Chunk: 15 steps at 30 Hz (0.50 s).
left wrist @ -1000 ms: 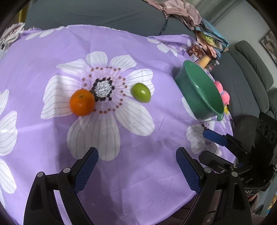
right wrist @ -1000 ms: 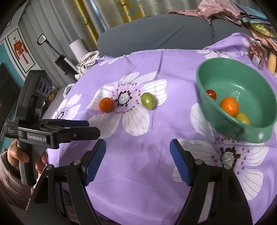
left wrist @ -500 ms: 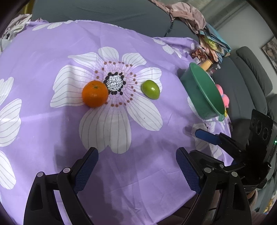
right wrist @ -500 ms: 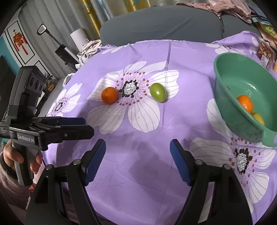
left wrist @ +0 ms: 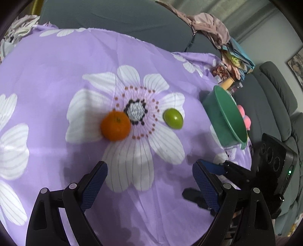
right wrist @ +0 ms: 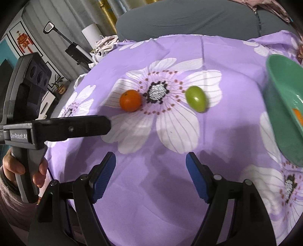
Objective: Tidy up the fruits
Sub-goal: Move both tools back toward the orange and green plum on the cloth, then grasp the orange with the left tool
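Observation:
An orange tangerine (left wrist: 115, 125) and a green oval fruit (left wrist: 173, 118) lie on the purple flowered tablecloth (left wrist: 56, 75), either side of a flower's centre. They also show in the right wrist view, the tangerine (right wrist: 130, 100) and the green fruit (right wrist: 195, 98). A green bowl (left wrist: 225, 117) stands at the right; in the right wrist view the bowl (right wrist: 284, 106) holds an orange fruit, mostly cut off. My left gripper (left wrist: 149, 181) is open and empty, short of the fruits. My right gripper (right wrist: 150, 170) is open and empty, facing both fruits.
A grey sofa (left wrist: 113, 17) runs behind the table, with clothes and clutter (left wrist: 227, 56) at its right end. A pink object (left wrist: 244, 117) sits behind the bowl. The left gripper's body (right wrist: 56, 128) reaches in from the left in the right wrist view.
Both grippers have moved forward and to the left toward the two loose fruits. The bowl has slid to the right edge of the right wrist view. Jaws stayed open.

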Available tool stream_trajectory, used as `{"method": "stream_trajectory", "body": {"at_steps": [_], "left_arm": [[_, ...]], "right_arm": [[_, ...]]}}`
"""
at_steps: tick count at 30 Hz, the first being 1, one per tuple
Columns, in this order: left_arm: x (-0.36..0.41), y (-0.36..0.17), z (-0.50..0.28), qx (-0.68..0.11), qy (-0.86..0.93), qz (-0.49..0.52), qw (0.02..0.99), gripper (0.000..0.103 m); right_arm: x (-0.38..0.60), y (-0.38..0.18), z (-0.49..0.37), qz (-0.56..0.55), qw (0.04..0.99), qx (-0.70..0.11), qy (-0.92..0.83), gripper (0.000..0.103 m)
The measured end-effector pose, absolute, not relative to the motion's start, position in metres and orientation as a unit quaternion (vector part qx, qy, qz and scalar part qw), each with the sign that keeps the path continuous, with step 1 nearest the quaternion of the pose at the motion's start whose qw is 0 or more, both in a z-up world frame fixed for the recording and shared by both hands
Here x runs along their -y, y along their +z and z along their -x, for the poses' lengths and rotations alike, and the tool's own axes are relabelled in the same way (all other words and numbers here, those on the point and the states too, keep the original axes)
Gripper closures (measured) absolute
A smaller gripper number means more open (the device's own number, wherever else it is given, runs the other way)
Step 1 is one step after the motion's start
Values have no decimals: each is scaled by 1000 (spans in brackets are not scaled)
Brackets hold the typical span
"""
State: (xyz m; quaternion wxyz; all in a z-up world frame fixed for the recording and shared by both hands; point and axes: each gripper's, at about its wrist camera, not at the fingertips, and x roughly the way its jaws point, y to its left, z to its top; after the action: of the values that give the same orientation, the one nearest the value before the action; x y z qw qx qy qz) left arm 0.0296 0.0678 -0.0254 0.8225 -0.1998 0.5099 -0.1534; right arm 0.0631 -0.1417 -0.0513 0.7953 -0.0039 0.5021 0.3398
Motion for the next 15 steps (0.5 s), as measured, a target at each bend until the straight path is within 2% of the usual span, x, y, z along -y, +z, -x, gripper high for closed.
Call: {"method": "stream_trajectory", "body": {"at_steps": [15], "left_arm": [[-85, -30, -84, -519, -169, 218, 809, 12]], "right_arm": [[97, -58, -103, -47, 773, -502, 387, 26]]}}
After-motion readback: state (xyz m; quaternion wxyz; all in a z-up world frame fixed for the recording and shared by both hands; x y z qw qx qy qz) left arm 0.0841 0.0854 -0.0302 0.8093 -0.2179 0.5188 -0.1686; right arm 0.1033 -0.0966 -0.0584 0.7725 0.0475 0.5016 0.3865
